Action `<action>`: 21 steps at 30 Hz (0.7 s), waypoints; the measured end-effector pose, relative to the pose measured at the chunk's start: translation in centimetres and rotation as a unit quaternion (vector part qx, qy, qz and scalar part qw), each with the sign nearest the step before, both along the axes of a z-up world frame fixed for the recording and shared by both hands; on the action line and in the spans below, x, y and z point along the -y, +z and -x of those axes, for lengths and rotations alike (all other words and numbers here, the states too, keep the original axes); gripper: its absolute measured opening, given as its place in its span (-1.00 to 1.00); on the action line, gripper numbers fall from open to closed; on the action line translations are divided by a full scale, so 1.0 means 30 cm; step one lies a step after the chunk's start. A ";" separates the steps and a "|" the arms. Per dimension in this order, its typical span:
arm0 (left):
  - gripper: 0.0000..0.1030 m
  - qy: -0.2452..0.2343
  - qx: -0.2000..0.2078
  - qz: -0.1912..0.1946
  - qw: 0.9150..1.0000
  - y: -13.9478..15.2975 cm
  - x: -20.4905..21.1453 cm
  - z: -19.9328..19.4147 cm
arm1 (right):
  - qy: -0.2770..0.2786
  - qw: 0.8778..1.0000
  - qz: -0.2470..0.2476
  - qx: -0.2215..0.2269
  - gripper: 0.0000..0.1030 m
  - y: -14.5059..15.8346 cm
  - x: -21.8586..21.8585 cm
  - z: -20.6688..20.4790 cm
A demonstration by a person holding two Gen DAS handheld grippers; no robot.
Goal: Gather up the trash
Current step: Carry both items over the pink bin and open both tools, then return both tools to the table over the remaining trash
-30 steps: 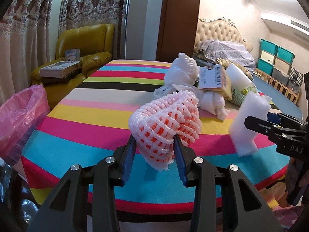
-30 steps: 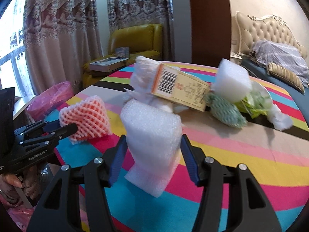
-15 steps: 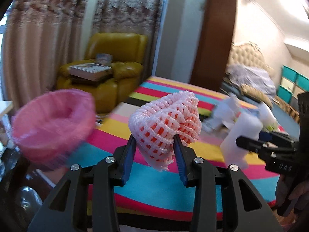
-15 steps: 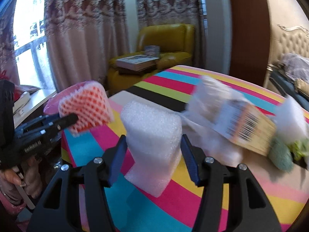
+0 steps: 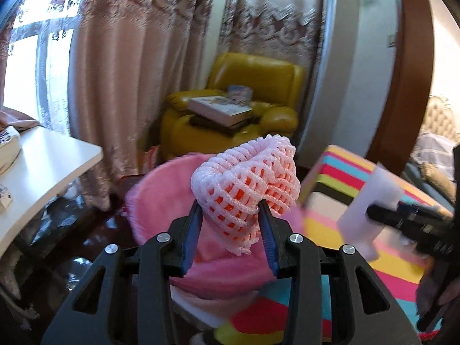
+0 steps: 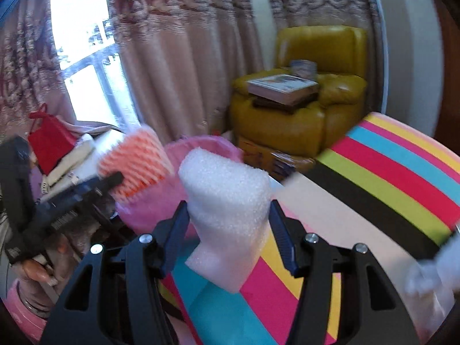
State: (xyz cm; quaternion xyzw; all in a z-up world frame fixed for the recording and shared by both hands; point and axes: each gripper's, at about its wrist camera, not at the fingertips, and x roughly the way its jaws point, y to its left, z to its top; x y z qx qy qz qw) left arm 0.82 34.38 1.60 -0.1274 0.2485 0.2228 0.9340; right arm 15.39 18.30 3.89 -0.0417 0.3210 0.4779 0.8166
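The left claw (image 5: 231, 230) is closed on a pink foam fruit net (image 5: 244, 184), its blue pads pinching the lower part so the mesh bulges above them. The right claw (image 6: 230, 230) grips a white foam block (image 6: 227, 210) at its waist, where the foam narrows between the pads. Both pieces look very light, soft and springy; they squash rather than slip, so a grip across the middle seems safest, and neither should break.

Both are held in the air past the corner of the striped tabletop (image 6: 388, 172), the net in front of the open pink-lined bin (image 5: 161, 201), the block just short of it.

The bin's bottom and contents are hidden behind the net and claw. Motion blur smears the tabletop edge, and whatever white scrap lies at the right edge of the right wrist view cannot be made out.
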 end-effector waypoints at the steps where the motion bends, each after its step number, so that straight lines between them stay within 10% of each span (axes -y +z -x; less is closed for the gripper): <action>1: -0.28 0.008 -0.008 -0.002 1.000 -0.009 -0.034 -0.007 | 0.006 1.000 -0.002 0.001 0.09 0.012 -0.042 -0.006; 11: -0.18 0.054 -0.018 0.036 0.998 -0.084 -0.204 -0.056 | 0.023 1.000 -0.018 0.002 0.24 0.025 -0.320 -0.065; 15: 0.44 0.092 -0.017 0.032 0.995 -0.118 -0.198 -0.024 | 0.016 0.999 -0.036 -0.009 0.48 0.033 -0.349 -0.089; 21: 0.68 0.123 -0.002 0.013 0.992 -0.122 -0.163 0.078 | 0.021 0.998 -0.057 0.009 0.52 0.072 -0.230 -0.054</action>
